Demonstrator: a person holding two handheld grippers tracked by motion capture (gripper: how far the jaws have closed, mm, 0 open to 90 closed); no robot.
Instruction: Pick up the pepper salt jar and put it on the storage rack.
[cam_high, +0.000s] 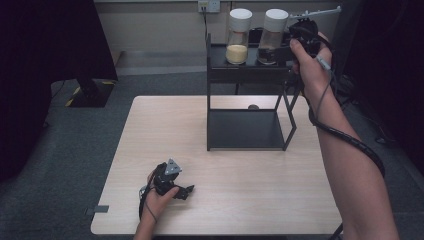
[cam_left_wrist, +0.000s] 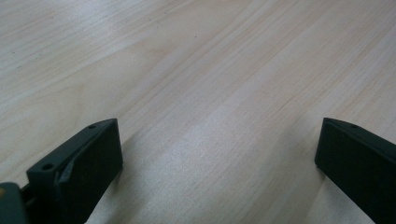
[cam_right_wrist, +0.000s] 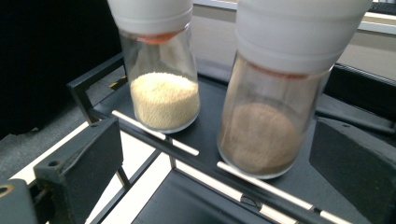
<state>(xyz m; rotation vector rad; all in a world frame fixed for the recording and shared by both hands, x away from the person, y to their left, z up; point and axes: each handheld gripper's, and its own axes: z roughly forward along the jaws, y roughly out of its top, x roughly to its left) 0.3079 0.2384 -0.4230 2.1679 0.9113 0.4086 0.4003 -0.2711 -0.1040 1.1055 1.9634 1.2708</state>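
From the high view the right gripper (cam_high: 298, 31) nears the brown jar (cam_high: 272, 37) on the rack's top shelf (cam_high: 220, 52), the left gripper (cam_left_wrist: 219, 158) rests spread on the table (cam_left_wrist: 196, 70), and in the right gripper view wide jaws could topple the brown jar into the yellow jar (cam_right_wrist: 161, 79).

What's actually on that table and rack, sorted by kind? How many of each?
Jars with white lids: 2, one with yellow grains, one with brown powder
Black rack: 1
Grippers: 2, left on the table, right up by the brown jar
Total: 5
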